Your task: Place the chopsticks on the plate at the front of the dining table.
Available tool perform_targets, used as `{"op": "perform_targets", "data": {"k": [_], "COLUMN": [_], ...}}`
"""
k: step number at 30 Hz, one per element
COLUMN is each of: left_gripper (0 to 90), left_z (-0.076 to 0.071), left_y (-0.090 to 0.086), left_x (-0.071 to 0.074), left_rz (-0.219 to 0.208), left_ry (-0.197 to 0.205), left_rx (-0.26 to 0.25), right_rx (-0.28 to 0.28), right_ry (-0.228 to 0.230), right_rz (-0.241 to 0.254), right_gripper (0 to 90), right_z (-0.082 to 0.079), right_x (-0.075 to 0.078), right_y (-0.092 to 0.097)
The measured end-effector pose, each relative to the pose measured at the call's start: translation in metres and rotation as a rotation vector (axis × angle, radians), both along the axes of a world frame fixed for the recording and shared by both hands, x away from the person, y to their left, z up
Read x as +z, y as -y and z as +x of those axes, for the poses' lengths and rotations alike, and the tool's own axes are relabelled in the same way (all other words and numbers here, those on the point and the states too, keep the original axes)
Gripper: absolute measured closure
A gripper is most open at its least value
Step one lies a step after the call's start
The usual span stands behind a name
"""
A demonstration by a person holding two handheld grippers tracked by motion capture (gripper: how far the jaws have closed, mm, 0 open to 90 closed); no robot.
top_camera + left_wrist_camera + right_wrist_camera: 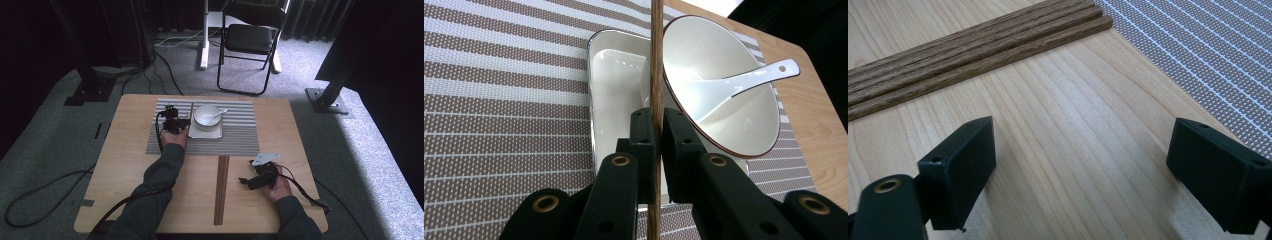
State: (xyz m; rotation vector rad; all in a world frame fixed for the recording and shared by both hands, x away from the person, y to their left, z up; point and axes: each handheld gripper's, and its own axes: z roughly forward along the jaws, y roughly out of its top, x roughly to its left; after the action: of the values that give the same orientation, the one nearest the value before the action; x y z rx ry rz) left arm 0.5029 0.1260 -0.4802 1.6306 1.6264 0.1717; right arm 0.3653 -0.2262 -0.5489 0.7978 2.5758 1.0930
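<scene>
Chopstick (656,75), a single dark brown wooden stick with visible grain, stands clamped between the jaws of the left gripper (655,132), which are closed tight on it. It runs straight up the left gripper view, crossing in front of the white bowl (704,60) and the white square plate (616,85) beneath it. In the high view the left forearm reaches forward over the striped placemat (235,145), with the left gripper just beside the plate. The right gripper (1080,170) rests low over the bare worktop (1058,115), its jaws wide apart with nothing between them, near the bundle of chopsticks (973,50) lying flat on the wood.
</scene>
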Motion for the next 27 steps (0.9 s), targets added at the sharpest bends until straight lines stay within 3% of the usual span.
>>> {"op": "perform_targets", "data": {"k": [27], "left_gripper": [84.3], "left_z": [0.022], "left_y": [0.0], "left_x": [-0.008], "left_rz": [-0.047], "left_ry": [-0.044], "left_rx": [0.049], "right_rx": [0.0], "right_ry": [0.0], "right_rz": [0.0], "right_gripper": [11.6], "right_z": [0.0], "right_x": [0.0], "right_y": [0.0]}}
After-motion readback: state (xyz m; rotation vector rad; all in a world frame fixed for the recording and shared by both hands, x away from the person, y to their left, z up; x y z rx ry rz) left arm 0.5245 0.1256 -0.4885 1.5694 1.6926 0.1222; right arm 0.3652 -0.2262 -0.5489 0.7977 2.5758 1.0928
